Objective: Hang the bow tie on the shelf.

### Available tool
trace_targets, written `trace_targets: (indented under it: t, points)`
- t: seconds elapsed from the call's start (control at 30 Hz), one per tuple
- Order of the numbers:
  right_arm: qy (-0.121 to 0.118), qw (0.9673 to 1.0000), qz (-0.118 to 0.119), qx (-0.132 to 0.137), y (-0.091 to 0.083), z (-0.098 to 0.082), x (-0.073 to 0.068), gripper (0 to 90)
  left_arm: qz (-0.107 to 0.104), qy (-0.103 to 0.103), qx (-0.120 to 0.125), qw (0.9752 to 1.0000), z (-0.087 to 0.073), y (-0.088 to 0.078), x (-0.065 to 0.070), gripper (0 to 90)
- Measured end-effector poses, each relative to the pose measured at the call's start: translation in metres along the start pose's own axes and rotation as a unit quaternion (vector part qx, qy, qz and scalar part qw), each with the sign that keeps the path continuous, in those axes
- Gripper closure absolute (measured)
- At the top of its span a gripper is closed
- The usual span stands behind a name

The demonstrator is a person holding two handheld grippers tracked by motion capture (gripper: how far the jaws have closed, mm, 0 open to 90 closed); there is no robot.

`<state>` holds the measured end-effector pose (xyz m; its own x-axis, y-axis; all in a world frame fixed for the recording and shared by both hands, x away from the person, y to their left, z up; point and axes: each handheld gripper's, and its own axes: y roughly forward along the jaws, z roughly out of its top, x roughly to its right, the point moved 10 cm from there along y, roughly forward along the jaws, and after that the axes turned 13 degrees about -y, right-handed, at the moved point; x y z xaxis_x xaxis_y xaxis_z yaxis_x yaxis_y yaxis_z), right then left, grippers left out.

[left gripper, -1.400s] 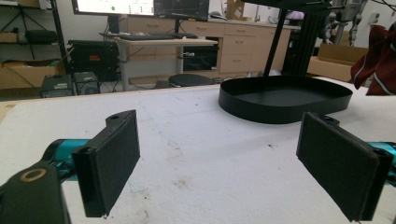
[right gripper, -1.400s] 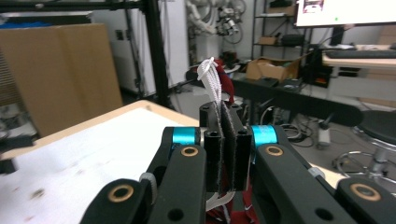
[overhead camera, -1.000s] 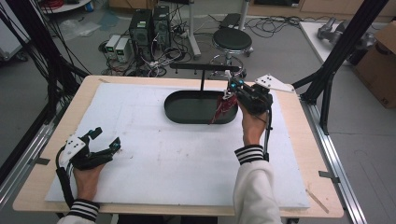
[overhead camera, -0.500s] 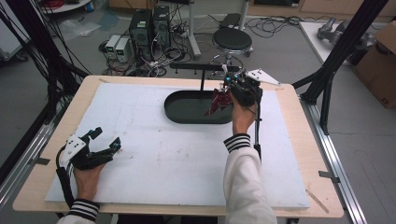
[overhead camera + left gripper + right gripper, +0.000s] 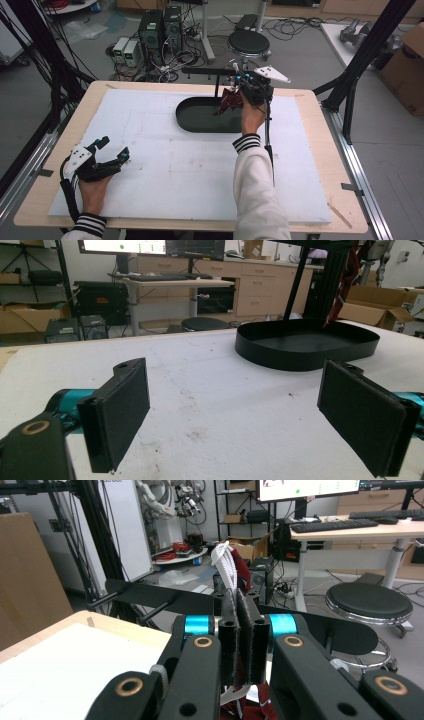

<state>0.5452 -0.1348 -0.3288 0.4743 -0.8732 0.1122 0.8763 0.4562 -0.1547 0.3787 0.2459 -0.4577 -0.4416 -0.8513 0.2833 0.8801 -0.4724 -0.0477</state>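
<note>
High view: the right claw has risen and moved toward the far rail over the last second, lifting a dark red cloth item so it now hangs above the black tray on the worktop. This looks like a hanging step nearing its placement. The left claw has stayed near the front left edge, released.

Left gripper view: its jaws stand wide apart, nothing between them; the tray sits beyond.

Right gripper view: jaws clenched on a white cord of the red cloth, just short of the rail.
</note>
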Motion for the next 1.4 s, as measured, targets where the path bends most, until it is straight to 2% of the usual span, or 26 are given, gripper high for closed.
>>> trace_targets:
  t: [0.27, 0.6, 1.0, 1.4]
  points:
    - [0.007, 0.9999, 0.005, -0.005, 0.012, -0.008, -0.006, 87.5, 0.001, 0.0, 0.0, 1.0, 0.0, 0.0, 0.0, 13.7]
    - [0.003, 0.9998, 0.02, -0.005, 0.022, -0.003, -0.02, 87.4, 0.0, 0.0, 0.0, 1.0, 0.0, 0.0, 0.0, 13.7]
    - [-0.012, 0.999, 0.03, -0.032, 0.033, -0.012, -0.036, 87.2, -0.001, 0.0, 0.001, 1.0, 0.0, 0.0, 0.0, 13.6]
    - [-0.033, 0.9968, 0.035, -0.064, 0.036, -0.023, -0.044, 86.6, -0.001, 0.0, 0.0, 1.0, 0.0, -0.001, 0.0, 13.6]
